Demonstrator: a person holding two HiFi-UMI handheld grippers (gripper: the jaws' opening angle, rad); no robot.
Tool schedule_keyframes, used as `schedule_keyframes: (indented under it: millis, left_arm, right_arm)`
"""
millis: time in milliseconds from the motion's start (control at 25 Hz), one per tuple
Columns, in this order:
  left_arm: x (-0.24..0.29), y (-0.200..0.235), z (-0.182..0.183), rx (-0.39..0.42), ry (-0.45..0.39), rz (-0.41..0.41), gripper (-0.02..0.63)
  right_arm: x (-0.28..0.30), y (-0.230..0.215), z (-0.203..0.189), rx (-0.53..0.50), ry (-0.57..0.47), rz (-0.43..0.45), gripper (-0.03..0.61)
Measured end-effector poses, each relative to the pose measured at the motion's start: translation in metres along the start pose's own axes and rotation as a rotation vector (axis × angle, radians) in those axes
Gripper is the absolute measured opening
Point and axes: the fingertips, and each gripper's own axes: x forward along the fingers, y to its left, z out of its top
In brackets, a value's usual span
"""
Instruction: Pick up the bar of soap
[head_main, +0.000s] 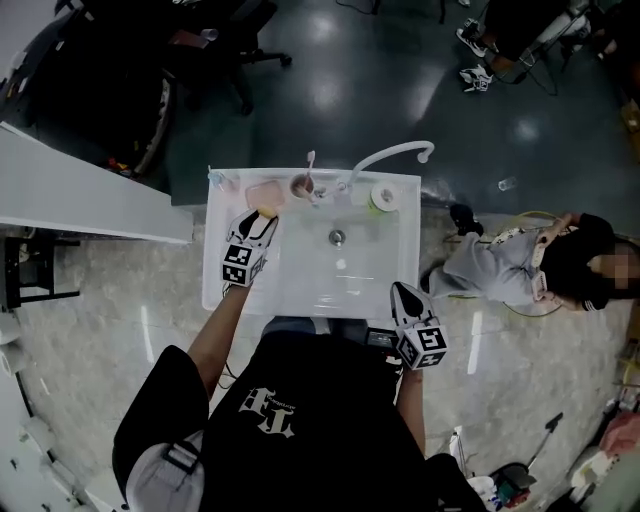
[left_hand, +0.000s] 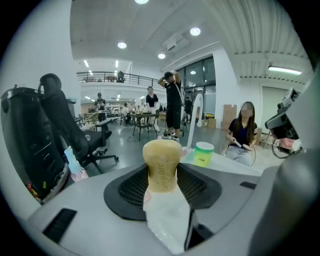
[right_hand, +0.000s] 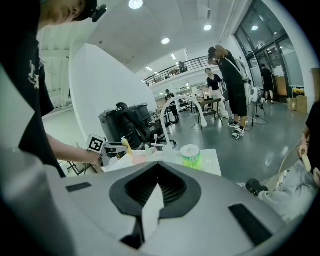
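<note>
**Head view:** The left tongs (head_main: 266, 216) grip the bar of soap (head_main: 265, 210) over the back left corner of the white sink counter (head_main: 225, 290), just beside a pink soap dish (head_main: 264, 190). Along the back rim stand a cup (head_main: 302, 186) holding a toothbrush (head_main: 310, 160), a curved white faucet (head_main: 395, 154) and a green tub (head_main: 383, 197). The drain (head_main: 337, 237) lies in the bare basin. The right tongs (head_main: 403, 293) hover at the counter's front right corner, well apart from the soap. A person (head_main: 520, 265) sits on the floor to the right of the counter.

**Left gripper view:** The tan bar stands upright between the jaws, which are spread wide and press on its lower half. The tub and faucet show behind it to the right. A black office chair (left_hand: 60, 115) and a pale blue bottle (left_hand: 71, 161) are at the left.

**Right gripper view:** The jaws are together with nothing between them. Beyond them are the tub and the faucet, and at the far left corner the left tongs hold the soap raised just above the dish.
</note>
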Motion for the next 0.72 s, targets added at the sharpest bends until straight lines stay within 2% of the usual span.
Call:
schedule_keyframes:
  millis: [320, 600, 720]
  left_arm:
    - [-0.049, -0.065, 0.076, -0.088, -0.301, -0.066, 0.19]
    - [-0.083, -0.125, 0.131, -0.123, -0.447, -0.129, 0.19]
    - [-0.092, -0.148, 0.136, -0.134, -0.471, -0.163, 0.19]
  right_arm:
    - [-0.001, -0.016, 0.01, -0.07, -0.018, 0.074, 0.008]
    - [-0.01, -0.032, 0.039, -0.141, -0.078, 0.128, 0.008]
    - [-0.018, -0.034, 0.04, -0.15, -0.099, 0.133, 0.008]
